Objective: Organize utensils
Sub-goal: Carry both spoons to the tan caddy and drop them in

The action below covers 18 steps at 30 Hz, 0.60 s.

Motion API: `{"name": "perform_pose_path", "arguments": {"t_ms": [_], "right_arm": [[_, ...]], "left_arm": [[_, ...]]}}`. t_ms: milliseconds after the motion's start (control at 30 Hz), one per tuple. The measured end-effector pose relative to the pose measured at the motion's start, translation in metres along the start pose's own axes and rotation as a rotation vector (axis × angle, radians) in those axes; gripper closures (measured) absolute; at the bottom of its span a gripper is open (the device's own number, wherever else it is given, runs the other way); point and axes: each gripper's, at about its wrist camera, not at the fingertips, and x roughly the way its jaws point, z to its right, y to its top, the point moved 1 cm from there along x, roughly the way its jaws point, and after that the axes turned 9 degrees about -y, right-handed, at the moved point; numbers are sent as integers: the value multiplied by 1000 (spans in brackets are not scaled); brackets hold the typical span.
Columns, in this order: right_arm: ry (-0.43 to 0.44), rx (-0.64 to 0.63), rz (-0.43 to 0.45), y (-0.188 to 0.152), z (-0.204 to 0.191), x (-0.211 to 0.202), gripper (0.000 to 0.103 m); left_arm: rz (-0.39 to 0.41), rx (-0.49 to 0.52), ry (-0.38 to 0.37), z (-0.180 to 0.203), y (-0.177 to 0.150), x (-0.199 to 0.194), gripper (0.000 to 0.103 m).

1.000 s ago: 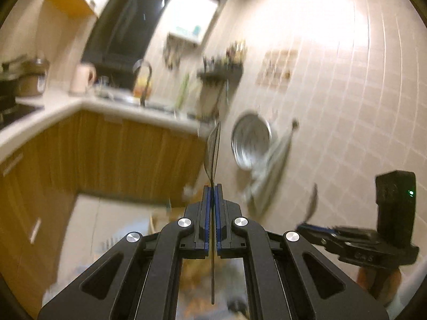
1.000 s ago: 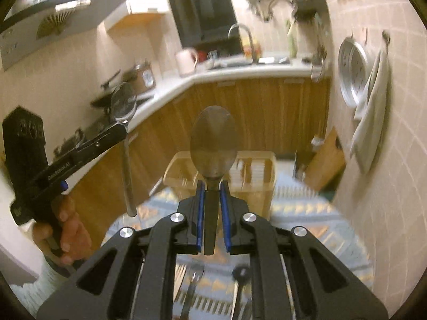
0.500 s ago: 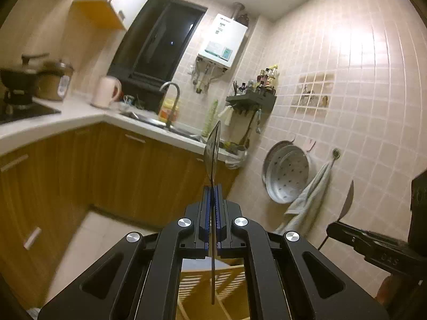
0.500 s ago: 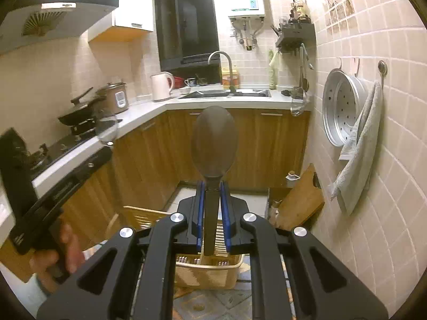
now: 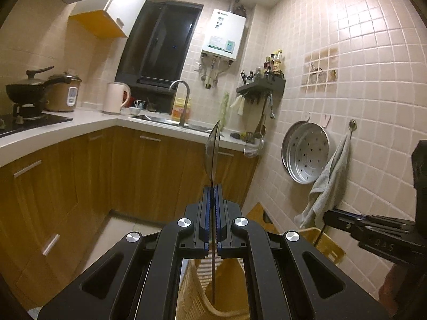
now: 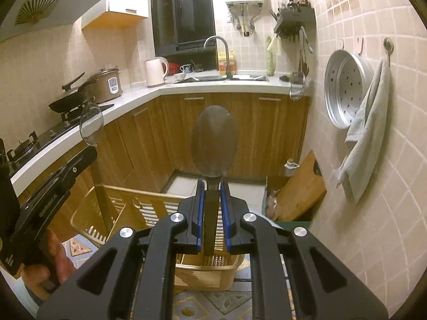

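Left wrist view: the left gripper has its jaws closed tight on a spoon, seen edge-on. Its bowl stands upright at 12 o'clock from the blue pads, and the handle runs down toward 6 o'clock between the arms. Below the jaws, at 6 o'clock, lies the tan slatted basket. At 3 o'clock the right gripper's black body reaches in from the frame edge. On the tiled wall at 2 o'clock hang a steamer tray and a grey towel. The counter with the faucet runs across at 10 to 12 o'clock.

Right wrist view: the right gripper is clamped on a second spoon, the neck squeezed between the blue pads, the bowl facing the camera at 12 o'clock. Straight beneath it sits the basket, on a patterned mat. At 9 o'clock the left gripper comes in, a hand on its grip at 8 o'clock, with the first spoon's bowl rising above its tip. A cutting board leans at 3 o'clock.
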Motion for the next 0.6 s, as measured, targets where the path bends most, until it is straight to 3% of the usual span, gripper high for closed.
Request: {"name": "perform_pose_path", "arguments": {"t_ms": [133,267,433,533,600], "right_arm": [[-17,-15,30,-4,-1,-2,93],[9,-4,-3,-7,3,-3,92],[59,20,-33,-11,11,-11,83],[75,28,-48,-12,15,-21,83],[77,36,-45,-14,19,-32,72]], "left_arm": [[-8,24,5,5,-3,-5,101],[-25,18,5,3,-7,-10,98],[-41,-21,-6,-4,-3,-26,93],[-51,-49,-23,-8,1,-41,80],[-52,-64,-28,-9,5,-53,80]]}}
